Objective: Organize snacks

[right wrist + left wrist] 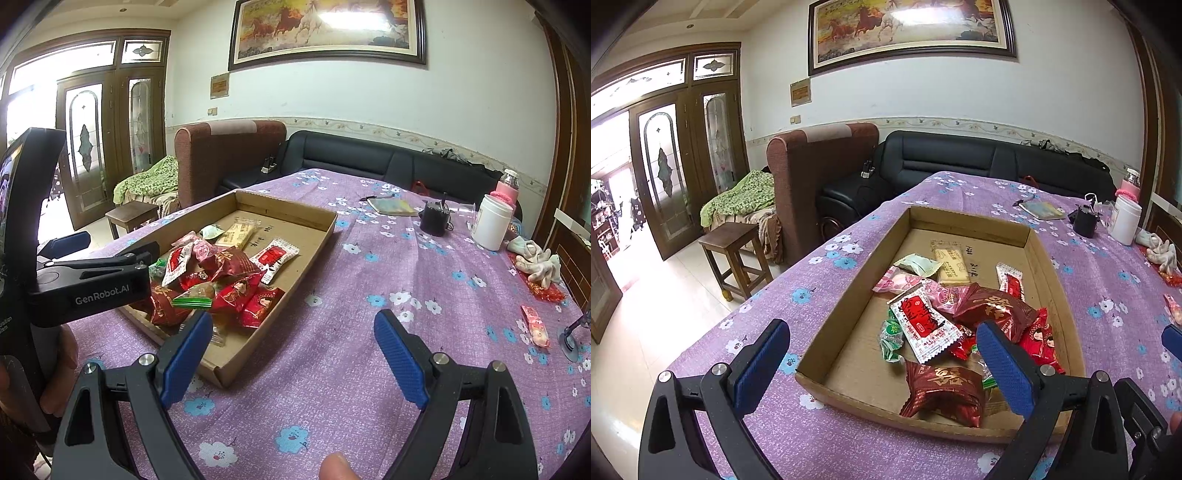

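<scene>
Hovering over the purple flowered surface [332,350], both grippers had their jaws apart and empty: the left gripper [882,365] above the near end of the cardboard tray [1045,258], the right gripper [291,354] just beside it. Most snacks [945,317] already lay heaped in the tray, crinkly red, pink and white wrappers overlapping. One pink packet [535,326] remained out on the cloth, well right, so the likely next move was a reach and pinch there.
</scene>
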### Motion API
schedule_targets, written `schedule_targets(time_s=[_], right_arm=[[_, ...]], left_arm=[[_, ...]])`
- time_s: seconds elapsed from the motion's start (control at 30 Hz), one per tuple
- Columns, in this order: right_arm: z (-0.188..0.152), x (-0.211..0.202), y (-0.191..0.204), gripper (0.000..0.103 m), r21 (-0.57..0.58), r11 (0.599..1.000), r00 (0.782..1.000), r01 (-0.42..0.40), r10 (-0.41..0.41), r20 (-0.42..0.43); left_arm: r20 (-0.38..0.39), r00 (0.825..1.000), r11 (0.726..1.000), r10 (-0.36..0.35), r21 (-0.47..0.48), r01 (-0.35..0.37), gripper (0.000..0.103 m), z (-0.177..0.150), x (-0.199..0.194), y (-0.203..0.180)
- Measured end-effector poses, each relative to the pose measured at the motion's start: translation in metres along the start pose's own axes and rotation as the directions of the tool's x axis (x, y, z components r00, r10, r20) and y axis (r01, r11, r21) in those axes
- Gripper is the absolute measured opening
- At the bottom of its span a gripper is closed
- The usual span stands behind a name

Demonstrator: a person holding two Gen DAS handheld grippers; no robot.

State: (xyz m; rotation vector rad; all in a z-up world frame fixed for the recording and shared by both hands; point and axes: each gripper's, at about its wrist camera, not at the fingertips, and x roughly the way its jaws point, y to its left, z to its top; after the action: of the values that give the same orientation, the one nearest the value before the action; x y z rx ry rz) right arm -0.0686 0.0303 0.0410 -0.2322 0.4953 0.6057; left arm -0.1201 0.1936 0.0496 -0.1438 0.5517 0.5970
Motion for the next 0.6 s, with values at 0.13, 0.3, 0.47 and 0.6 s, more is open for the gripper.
schedule_targets(time_s=[0.13,0.3,0.47,0.6], right_arm=[[-0.0002,0.0,0.0,0.089,0.0,1.0,1.0,0.0,0.0,0.0],[-0.0003,0.0,0.0,0.089,0.0,1.0,1.0,0.001,-0.001,0.0],[-0.0004,0.0,0.0,0.089,-0.001,1.0,1.0,0.001,-0.001,0.0],[-0.0004,0.0002,-0.0001,0.089,-0.001,1.0,1.0,0.001,-0.001,0.0]], left_arm=[[0.003,1.0,1.0,0.0,0.007,0.0,0.102,0.0001,-0.0009,-0.0004],[0.003,1.0,1.0,0.001,0.008,-0.001,0.102,0.0003,-0.0007,-0.001],[0.003,1.0,1.0,-0.003,0.011,0.003,0.102,0.0003,-0.001,-0.0012],[0.003,1.0,1.0,-0.005,0.012,0.005,0.102,0.0005,-0.0009,-0.0012]])
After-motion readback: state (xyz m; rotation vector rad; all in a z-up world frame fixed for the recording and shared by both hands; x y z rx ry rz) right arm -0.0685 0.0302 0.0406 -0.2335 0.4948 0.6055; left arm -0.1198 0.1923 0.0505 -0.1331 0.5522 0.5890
